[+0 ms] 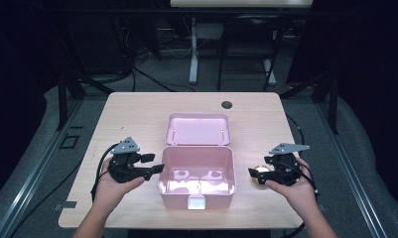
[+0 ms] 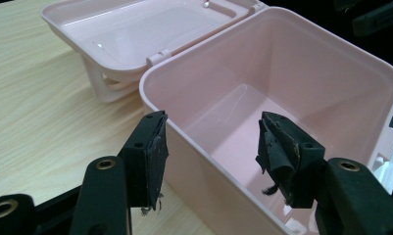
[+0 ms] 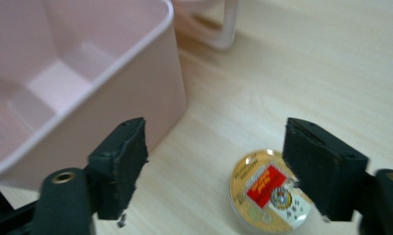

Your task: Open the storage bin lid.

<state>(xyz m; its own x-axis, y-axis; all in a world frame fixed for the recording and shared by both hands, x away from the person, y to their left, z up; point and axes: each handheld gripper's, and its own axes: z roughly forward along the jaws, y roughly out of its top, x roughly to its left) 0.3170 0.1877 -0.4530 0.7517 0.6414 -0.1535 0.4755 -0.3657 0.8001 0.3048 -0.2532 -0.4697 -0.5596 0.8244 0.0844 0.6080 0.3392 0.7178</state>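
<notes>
Inspecting the small round gold tin with a red label (image 3: 271, 192): it lies flat on the pale wooden table (image 1: 137, 111), just right of the open pink plastic box (image 1: 197, 191). My right gripper (image 3: 216, 166) is nearer, jaws wide, holding nothing, the tin beneath its right pad. My left gripper (image 2: 211, 159) straddles the box's left wall, open.

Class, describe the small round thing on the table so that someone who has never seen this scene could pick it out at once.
Start at the open pink plastic box in the middle of the light wooden table. Just to its right, beneath the open right gripper, lies a small round gold-coloured tin. It alone here is round and shiny, with a red label on its lid.
</notes>
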